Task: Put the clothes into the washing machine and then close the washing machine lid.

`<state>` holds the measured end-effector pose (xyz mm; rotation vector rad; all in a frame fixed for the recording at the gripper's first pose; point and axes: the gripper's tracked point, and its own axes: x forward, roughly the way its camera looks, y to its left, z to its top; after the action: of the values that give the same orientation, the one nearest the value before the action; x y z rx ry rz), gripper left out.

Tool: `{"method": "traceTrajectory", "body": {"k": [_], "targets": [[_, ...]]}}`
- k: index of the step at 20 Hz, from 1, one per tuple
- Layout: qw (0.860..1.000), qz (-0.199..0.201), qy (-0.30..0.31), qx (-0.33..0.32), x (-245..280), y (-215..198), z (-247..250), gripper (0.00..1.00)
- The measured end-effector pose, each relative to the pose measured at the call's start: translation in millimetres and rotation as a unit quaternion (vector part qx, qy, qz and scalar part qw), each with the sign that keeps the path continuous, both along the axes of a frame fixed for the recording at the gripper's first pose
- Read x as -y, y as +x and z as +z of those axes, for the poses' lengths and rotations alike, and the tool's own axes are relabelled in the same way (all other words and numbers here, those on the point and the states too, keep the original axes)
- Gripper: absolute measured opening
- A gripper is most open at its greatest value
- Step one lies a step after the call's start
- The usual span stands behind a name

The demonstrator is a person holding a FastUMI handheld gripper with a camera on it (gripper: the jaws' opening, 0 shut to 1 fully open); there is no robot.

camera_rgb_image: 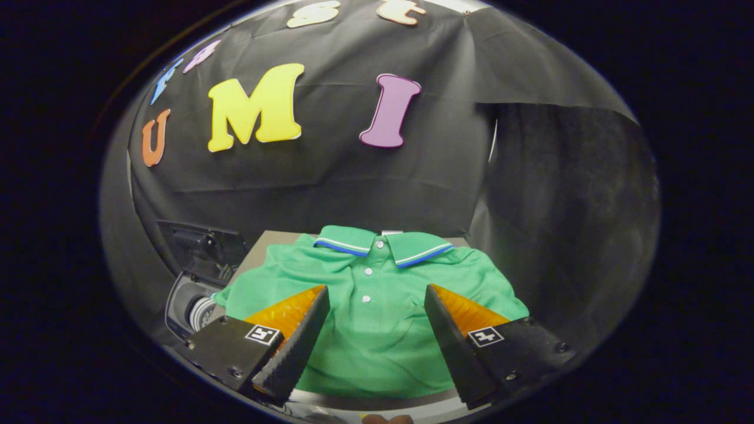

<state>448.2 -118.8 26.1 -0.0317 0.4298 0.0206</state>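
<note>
Fingers of the gripper (pixel 377 294) stand spread wide above a green polo shirt (pixel 377 318), hiding part of each side. Beside the left finger the washing machine (pixel 191 294) sits lid-up, its inside hard to make out.

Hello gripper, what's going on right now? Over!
Gripper open, fingers apart above green polo shirt. Shirt flat on table, not grabbed. Washing machine beside it, lid open. Nothing blocking.
</note>
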Motion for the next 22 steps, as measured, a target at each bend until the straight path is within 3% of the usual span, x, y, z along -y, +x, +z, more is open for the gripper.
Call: {"method": "traceTrajectory", "body": {"k": [6,11,16,17,22], "targets": [[0.998,0.002,-0.019,-0.062,-2,12,-41,1.00],[0.997,0.020,0.033,-0.065,-4,13,-46,1.00],[0.996,0.021,0.030,-0.083,-9,12,-50,0.99],[0.995,0.031,0.031,-0.090,-14,12,-48,0.94],[0.994,0.048,0.051,-0.081,-18,10,-48,0.10]]}}
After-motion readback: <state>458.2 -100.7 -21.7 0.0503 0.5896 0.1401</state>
